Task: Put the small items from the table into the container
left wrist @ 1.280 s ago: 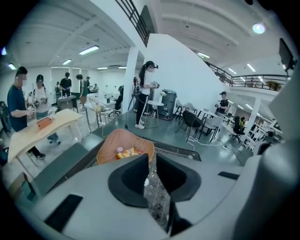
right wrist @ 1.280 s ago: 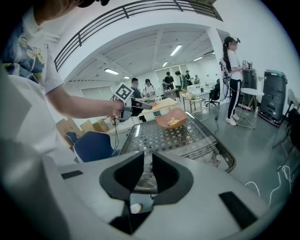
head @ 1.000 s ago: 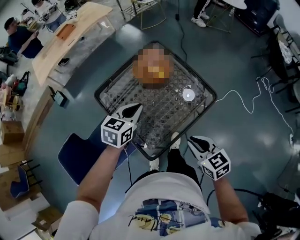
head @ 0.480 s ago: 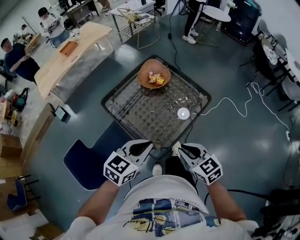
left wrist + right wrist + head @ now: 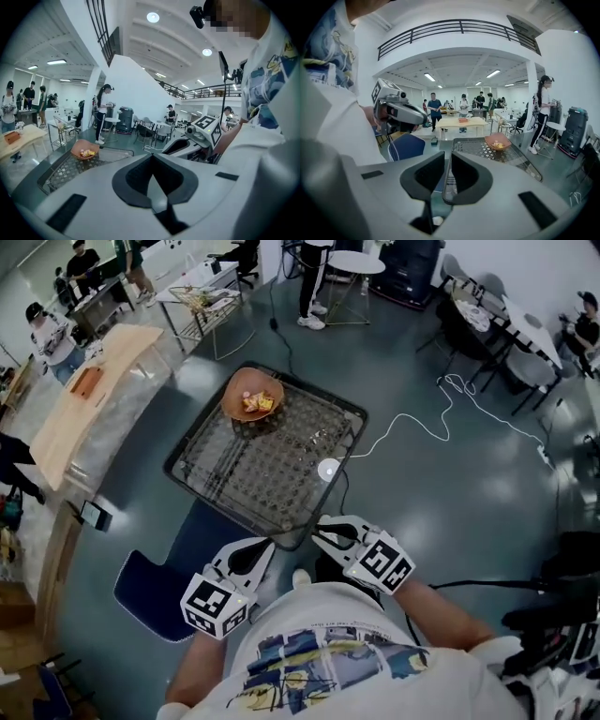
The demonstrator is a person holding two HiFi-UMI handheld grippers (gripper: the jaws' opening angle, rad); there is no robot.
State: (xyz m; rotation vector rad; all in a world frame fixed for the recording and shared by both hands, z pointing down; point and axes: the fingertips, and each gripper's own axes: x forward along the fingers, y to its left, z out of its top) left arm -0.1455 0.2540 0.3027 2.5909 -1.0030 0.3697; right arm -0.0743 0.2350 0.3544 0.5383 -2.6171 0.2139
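Note:
An orange bowl [image 5: 253, 395] with yellow small items in it stands at the far corner of the wire-mesh table [image 5: 234, 479]. A small white disc [image 5: 327, 471] lies on the mesh near the right edge. Both grippers are held close to my body, short of the table's near corner. My left gripper [image 5: 265, 545] is shut and empty; its pads meet at the tip [image 5: 152, 157]. My right gripper [image 5: 319, 529] has its jaws together with only a thin slit and nothing between them [image 5: 446, 157]. The bowl also shows far off in both gripper views [image 5: 85, 150] [image 5: 498, 141].
A blue chair [image 5: 155, 582] stands at the table's near left. A white cable [image 5: 412, 427] trails over the floor on the right. A long wooden table [image 5: 80, 413] stands at the left, round tables and chairs [image 5: 487, 329] at the back right, with several people about.
Both grippers have drawn back from the table's near edge toward my body and risen. The table and the bowl now sit farther off and more to the left in the head view.

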